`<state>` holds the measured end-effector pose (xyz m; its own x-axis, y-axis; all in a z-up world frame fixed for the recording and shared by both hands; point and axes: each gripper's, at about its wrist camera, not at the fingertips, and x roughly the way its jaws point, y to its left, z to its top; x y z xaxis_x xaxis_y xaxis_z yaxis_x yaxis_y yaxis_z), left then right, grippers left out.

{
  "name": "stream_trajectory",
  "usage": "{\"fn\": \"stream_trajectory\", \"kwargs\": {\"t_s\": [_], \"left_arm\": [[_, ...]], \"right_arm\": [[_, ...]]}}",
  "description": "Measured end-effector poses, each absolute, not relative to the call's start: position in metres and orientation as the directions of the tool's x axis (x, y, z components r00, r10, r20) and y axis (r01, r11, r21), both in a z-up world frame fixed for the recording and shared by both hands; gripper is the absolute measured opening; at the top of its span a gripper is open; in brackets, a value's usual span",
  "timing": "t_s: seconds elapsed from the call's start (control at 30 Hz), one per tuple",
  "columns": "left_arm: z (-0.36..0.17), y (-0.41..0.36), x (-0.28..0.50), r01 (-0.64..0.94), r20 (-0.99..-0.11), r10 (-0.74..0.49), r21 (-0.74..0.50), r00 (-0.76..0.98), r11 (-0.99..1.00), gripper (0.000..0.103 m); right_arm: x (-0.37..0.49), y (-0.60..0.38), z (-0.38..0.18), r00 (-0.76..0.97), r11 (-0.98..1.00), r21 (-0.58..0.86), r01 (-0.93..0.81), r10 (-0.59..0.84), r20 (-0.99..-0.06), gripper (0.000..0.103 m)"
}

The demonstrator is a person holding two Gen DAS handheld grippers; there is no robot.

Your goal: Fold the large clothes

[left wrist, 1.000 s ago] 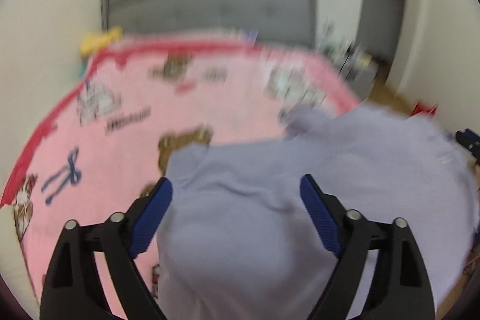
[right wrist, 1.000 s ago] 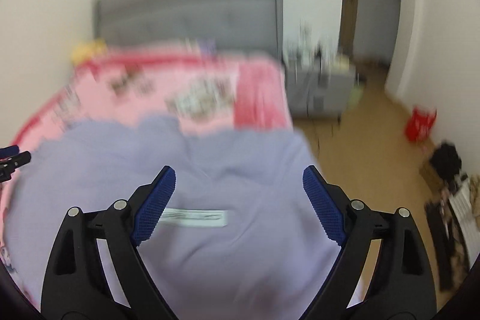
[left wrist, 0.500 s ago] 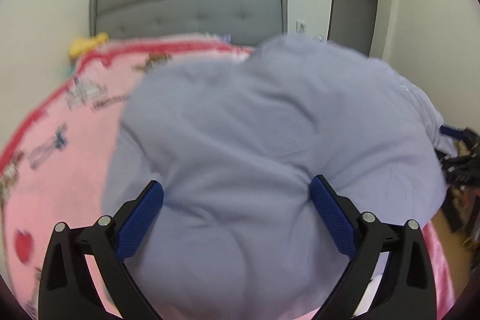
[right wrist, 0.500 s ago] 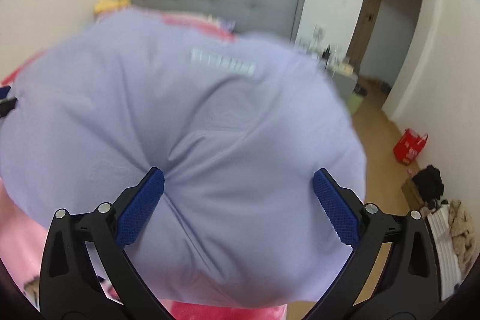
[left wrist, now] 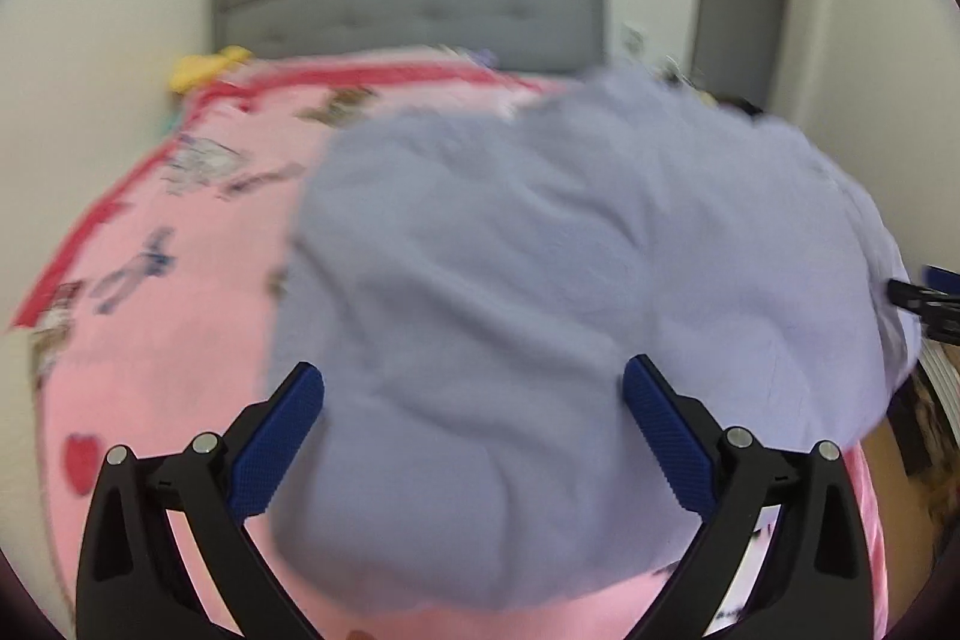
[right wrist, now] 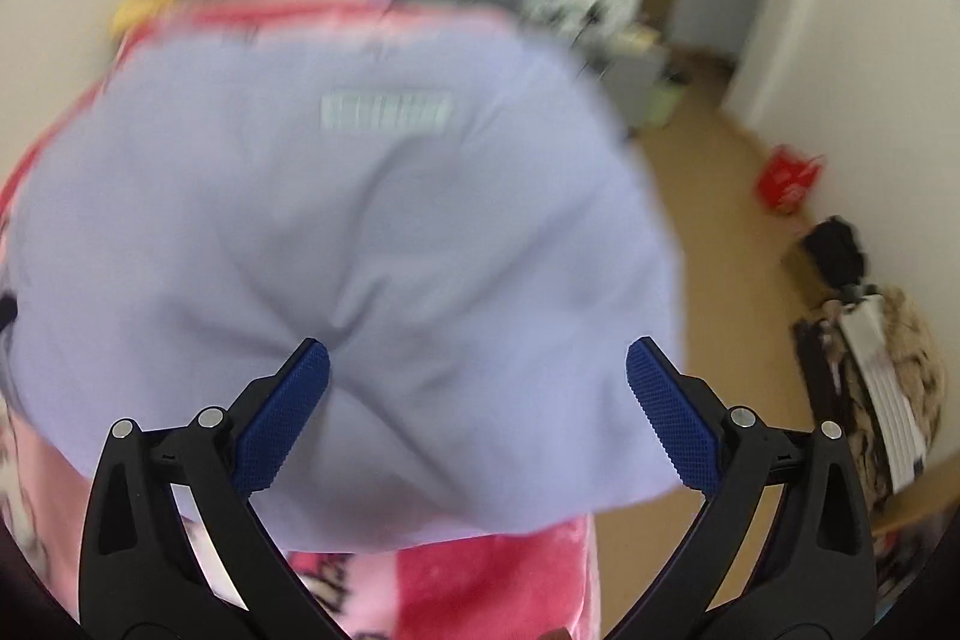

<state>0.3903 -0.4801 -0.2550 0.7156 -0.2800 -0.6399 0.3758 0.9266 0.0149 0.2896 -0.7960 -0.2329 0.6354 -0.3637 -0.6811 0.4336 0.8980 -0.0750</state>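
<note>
Lilac garment (left wrist: 540,280) on pink blanket (left wrist: 150,340), both tools (left wrist: 474,430) (right wrist: 477,412) spread.

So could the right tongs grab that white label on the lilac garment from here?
Probably yes. The right tongs stand open above the lilac fabric garment, and the white rectangular label lies uncovered farther ahead on its top surface, with nothing in between.

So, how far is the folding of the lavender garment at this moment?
Little looks done: the lavender garment lies bunched and wrinkled on the pink blanket, its white label facing up, with no tidy fold visible. In hand: the left gripper and right gripper are both open over the cloth, gripping nothing. Left: probably spreading it flat, then making the folds.
</note>
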Motion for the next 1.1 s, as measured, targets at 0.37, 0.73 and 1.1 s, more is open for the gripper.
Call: {"fn": "stream_trajectory", "kwargs": {"t_s": [0.37,0.73,1.1], "left_arm": [[-0.117,-0.474,0.303,0.339,-0.540,-0.268,0.033,0.797,0.940,0.098],[-0.048,-0.499,0.241,0.376,-0.522,-0.324,-0.008,0.789,0.927,0.098],[-0.060,-0.504,0.243,0.314,-0.607,-0.302,-0.091,0.735,0.945,0.098]], "right_arm": [[0.202,-0.712,-0.103,0.770,0.892,-0.113,0.438,-0.438,-0.465,0.095],[0.160,-0.691,-0.055,0.782,0.902,-0.153,0.404,-0.427,-0.454,0.095],[0.151,-0.710,-0.059,0.756,0.902,-0.149,0.404,-0.421,-0.501,0.095]]}}
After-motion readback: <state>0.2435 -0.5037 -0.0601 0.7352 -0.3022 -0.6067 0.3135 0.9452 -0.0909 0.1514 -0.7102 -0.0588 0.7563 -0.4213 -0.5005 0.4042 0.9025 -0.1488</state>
